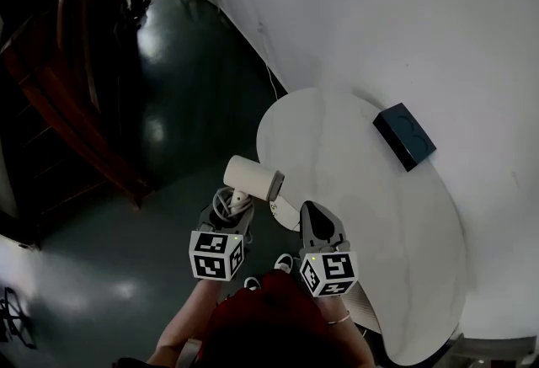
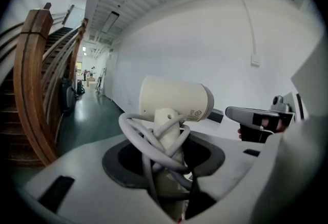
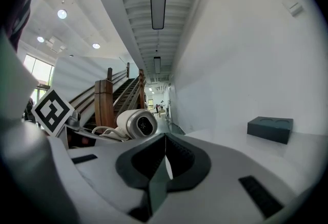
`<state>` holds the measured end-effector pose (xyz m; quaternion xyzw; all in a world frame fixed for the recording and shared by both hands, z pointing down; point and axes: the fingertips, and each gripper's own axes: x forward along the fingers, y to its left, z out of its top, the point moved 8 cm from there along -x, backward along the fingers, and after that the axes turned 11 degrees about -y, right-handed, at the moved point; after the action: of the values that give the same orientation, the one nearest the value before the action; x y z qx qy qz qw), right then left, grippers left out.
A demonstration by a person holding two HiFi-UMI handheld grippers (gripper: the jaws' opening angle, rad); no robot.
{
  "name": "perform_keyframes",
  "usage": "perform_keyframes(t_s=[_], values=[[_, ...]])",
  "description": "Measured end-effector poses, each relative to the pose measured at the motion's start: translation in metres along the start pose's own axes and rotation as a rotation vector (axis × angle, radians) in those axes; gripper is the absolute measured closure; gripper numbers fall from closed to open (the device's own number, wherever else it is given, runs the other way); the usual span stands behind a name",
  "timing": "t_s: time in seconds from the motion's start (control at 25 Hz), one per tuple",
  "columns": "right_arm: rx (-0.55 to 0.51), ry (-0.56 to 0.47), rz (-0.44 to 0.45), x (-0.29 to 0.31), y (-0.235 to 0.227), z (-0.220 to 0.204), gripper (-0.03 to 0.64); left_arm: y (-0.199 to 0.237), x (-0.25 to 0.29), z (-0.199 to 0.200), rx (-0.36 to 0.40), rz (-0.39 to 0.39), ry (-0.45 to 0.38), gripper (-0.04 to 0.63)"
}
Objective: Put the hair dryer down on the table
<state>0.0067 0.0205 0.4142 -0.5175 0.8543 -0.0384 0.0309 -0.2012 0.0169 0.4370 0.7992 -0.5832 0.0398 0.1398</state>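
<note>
A cream hair dryer (image 1: 251,178) with a grey cord wound round its handle stands upright in my left gripper (image 1: 229,210), held just off the near left edge of the white table (image 1: 337,156). In the left gripper view the jaws are shut on the hair dryer's (image 2: 174,100) handle and cord, the barrel lying sideways above them. My right gripper (image 1: 313,219) hovers over the table's near edge, to the right of the dryer. Its jaws are shut with nothing between them in the right gripper view, where the hair dryer (image 3: 136,123) shows to the left.
A dark blue box (image 1: 404,136) lies near the table's far right, by the white wall. Dark glossy floor (image 1: 177,105) spreads to the left, with a wooden staircase (image 1: 76,97) beyond. A white cable (image 1: 271,76) runs down the wall behind the table.
</note>
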Motion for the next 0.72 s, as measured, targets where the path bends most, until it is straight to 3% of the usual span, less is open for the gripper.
perform_keyframes(t_s=[0.72], values=[[0.03,0.051,-0.081,0.068,-0.091,-0.015,0.601,-0.014,0.139,0.0,0.028,-0.075,0.094,0.391]])
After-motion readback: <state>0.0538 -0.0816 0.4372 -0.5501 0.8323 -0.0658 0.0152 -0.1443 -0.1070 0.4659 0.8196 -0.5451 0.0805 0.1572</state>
